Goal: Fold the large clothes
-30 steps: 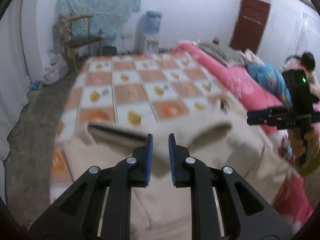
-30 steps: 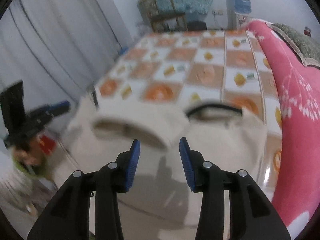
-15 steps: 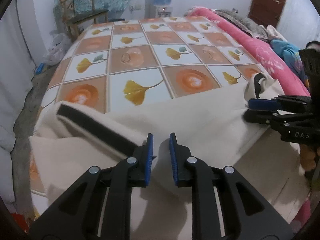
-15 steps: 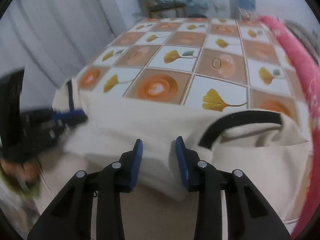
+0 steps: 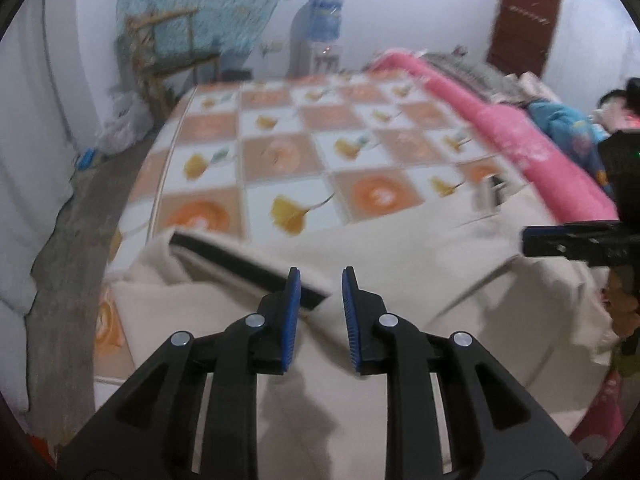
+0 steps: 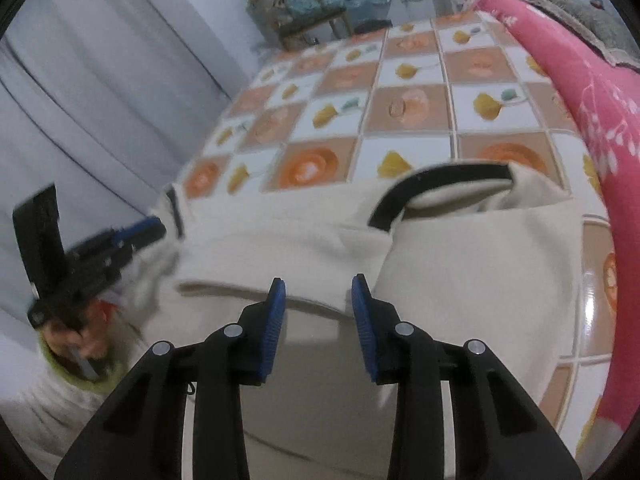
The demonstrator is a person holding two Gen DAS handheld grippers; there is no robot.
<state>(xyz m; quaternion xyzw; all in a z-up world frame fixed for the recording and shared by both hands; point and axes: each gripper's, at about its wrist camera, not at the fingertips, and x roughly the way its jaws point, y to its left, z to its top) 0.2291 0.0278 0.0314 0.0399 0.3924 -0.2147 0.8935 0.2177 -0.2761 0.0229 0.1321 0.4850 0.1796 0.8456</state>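
- The step in hand looks like the end of one fold: the cream garment [image 5: 400, 264] lies doubled on the patterned bed cover [image 5: 280, 152], its upper layer brought over the lower one, and both claws sit low at its near side.
- The left gripper [image 5: 318, 280] has its jaws opening. A ridge of cream cloth rises in the gap between the blue pads [image 5: 294, 304], but they do not appear to press on it, so the cloth reads as just released.
- The right gripper [image 6: 318, 288] stands parted, with a folded edge of the garment lying between and just beyond its pads; nothing seems pinched there either.
- In the left wrist view a black-trimmed cuff [image 5: 248, 264] runs diagonally up to the left finger, touching or just beside it; the picture is blurred, so contact cannot be settled.
- In the right wrist view a second black band [image 6: 436, 184] curves around a sleeve opening beyond the claw, up and to the right, near the pink quilt [image 6: 580, 92].
- The next move probably calls for both claws to back clear of the cloth without dragging the top layer, then find a fresh edge or sleeve for another fold.
- The loose top layer could slide if a pad catches on it.
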